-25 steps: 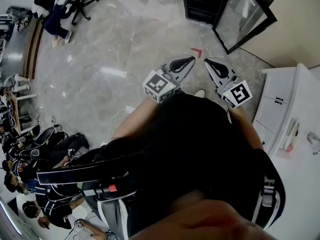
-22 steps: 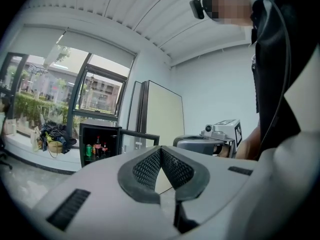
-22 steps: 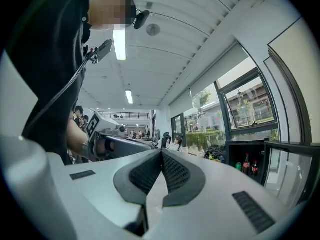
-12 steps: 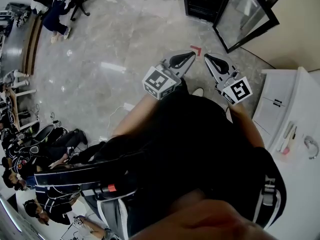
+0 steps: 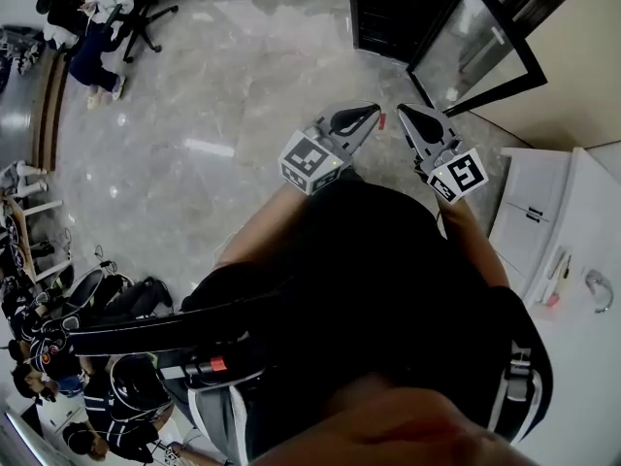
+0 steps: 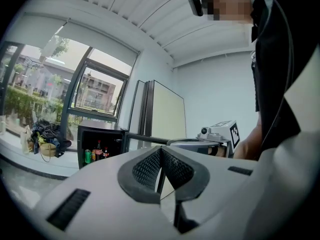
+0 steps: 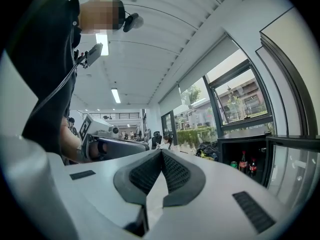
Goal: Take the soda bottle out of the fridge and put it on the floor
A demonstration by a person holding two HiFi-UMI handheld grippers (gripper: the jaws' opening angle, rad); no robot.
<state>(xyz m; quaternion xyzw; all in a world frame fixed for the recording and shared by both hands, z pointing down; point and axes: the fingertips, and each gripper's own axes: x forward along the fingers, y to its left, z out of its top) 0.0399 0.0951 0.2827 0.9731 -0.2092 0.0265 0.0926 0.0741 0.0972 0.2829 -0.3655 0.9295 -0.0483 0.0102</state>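
Observation:
A small black fridge (image 5: pixel 383 13) stands open at the far end of the grey floor, its glass door (image 5: pixel 475 42) swung to the right. In the right gripper view two dark soda bottles (image 7: pixel 243 162) with red labels stand inside the fridge (image 7: pixel 245 151), next to a green can (image 7: pixel 233 164). The left gripper view also shows the bottles (image 6: pixel 98 151) and the can (image 6: pixel 87 156). Both grippers are held in the air in front of the person, well short of the fridge. My left gripper (image 5: pixel 372 115) is shut and empty. My right gripper (image 5: pixel 402 115) is shut and empty.
A white cabinet (image 5: pixel 543 212) with a sink counter (image 5: pixel 587 299) runs along the right. A red floor mark (image 5: pixel 381 120) shows between the gripper tips. A person sits on an office chair (image 5: pixel 146 13) at the far left. More people sit lower left (image 5: pixel 58 348).
The view has moved toward the fridge, so its open inside now shows at the top edge. Both grippers sit slightly higher in the picture, still shut and side by side.

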